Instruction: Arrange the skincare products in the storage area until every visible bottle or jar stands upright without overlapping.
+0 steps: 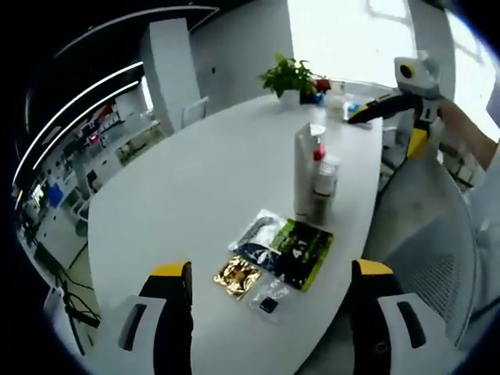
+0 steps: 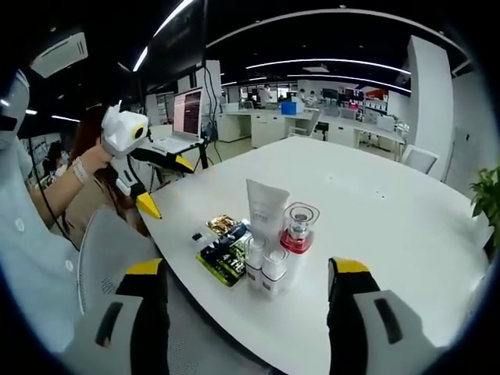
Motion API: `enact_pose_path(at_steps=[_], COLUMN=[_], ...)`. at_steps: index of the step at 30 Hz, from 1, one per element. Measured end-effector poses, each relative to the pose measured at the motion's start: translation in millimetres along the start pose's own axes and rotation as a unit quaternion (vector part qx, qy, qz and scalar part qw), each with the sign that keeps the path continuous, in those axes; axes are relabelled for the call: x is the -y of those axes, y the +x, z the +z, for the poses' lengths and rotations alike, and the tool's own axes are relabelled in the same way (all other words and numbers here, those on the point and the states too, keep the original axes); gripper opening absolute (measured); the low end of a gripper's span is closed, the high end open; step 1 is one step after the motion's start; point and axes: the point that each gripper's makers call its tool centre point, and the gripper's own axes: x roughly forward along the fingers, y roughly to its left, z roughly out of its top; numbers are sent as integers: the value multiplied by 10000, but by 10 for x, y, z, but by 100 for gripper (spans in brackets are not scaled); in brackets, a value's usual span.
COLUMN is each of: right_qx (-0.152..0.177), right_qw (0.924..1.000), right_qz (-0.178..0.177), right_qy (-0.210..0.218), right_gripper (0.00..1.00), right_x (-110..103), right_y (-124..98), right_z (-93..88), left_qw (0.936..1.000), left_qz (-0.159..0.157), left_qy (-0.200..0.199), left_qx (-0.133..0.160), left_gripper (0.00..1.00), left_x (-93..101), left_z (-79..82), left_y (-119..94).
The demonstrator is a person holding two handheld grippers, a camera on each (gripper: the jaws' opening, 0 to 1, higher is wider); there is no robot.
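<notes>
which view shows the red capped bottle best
The right gripper view: the red-capped bottle faces the camera, its clear top and red collar plain, beside the white tube. In the left gripper view the tube hides most of it, leaving a bit of red.

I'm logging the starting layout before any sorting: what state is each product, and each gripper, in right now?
White tube: upright, beside the bottles.
Red-collared bottle: upright, clear cap on.
Two small white bottles: upright, side by side, touching.
Sachets: flat on the white table, overlapping.
Left gripper: open, holding nothing.
Right gripper: open, holding nothing.
</notes>
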Motion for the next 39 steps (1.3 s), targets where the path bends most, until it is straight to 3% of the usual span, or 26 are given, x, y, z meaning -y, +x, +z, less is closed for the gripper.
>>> enact_pose_path(at_steps=[6, 16, 39], right_qx=[-6, -47, -114], right_qw=[10000, 9999, 9999], right_qz=[35, 55, -47], right_qy=[-19, -89, -116], right_gripper=[87, 90, 99], right_x=[20, 30, 83], right_y=[50, 102, 125], right_z=[10, 24, -5], left_qw=[9992, 9979, 9959], left_qz=[58, 121, 119], left_qy=[-213, -378, -669], left_qx=[335, 507, 600], left_gripper=[89, 96, 97], left_x=[0, -29, -6], left_z=[81, 68, 7], left_y=[-72, -153, -175])
